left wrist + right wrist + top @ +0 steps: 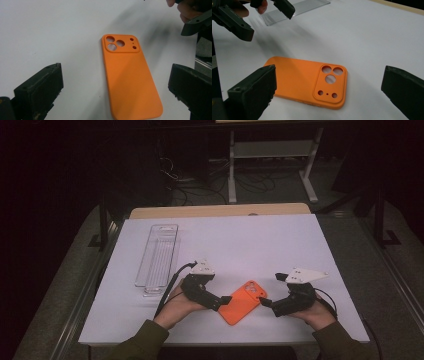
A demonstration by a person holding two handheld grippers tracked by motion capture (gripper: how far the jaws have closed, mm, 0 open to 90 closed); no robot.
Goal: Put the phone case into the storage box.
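Between the two grippers, near the front of the white surface (280, 245), the orange phone case (242, 302) lies back-up. Left gripper (226, 301) and right gripper (263, 302) flank it, both spread wide, gripping nothing. Its long axis runs diagonally, camera cutouts pointing far-right.

dim room, brightly lit white table (280, 240), soft shadows, slight blur throughout.

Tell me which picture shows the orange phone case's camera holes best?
The right gripper view: the orange phone case lies close, every camera hole clear. The left gripper view shows them farther off. In the high view the case is small, holes barely visible.
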